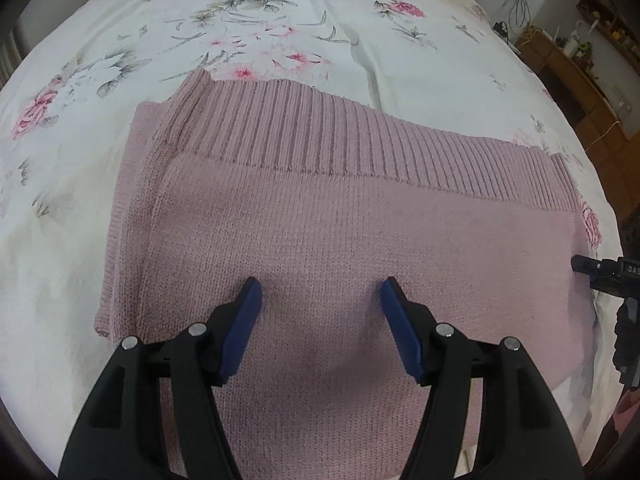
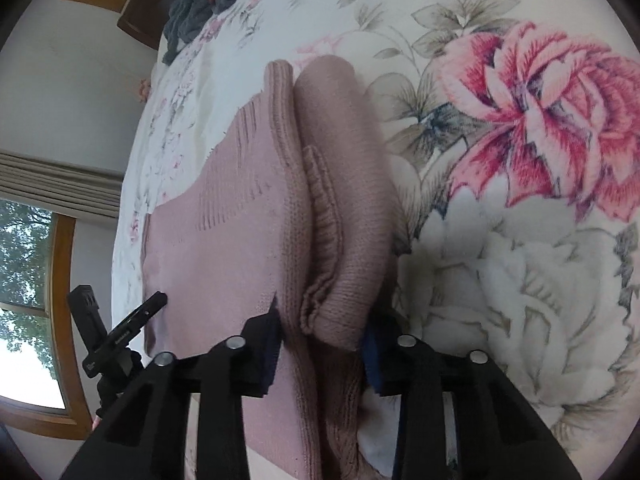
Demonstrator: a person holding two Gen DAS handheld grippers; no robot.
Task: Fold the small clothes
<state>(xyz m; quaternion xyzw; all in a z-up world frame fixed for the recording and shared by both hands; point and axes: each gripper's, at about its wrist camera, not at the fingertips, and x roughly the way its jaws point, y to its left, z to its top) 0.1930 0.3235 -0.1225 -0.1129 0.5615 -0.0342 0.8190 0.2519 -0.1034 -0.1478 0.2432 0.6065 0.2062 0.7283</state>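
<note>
There's the pink knit sweater (image 1: 344, 240), spread on the bed over a white bedsheet (image 1: 280, 40) printed with big pink roses and grey-green leaves. The knit is a soft dusty mauve, fine stockinette across the body, with a broad ribbed band running along its far edge. On the left an under-layer peeks out beneath the top one, so the garment is lying doubled.

The left gripper (image 1: 320, 292) hovers low over the plain knit on the near side, its black plastic arms spread wide and the blue rubbery pads (image 1: 244, 332) well apart, nothing between them. It casts a soft shadow on the wool.

Over at the sweater's right end, the right gripper (image 2: 320, 340) has its fingers on either side of a thick bunched fold of the knit. From its own camera you see rolled edges stacked like a soft loaf, with a ribbed strip tucked in the crease. The fabric fills the gap between the dark pads, so it looks clamped on the sweater's edge. The tip of that tool shows at the right edge of the left camera's view, just touching the sweater.

Far up the bed lies a heap of dark grey clothes (image 2: 192, 12) with something red among them. Wood-framed windows (image 2: 60, 280) stand beyond, with trees outside.
</note>
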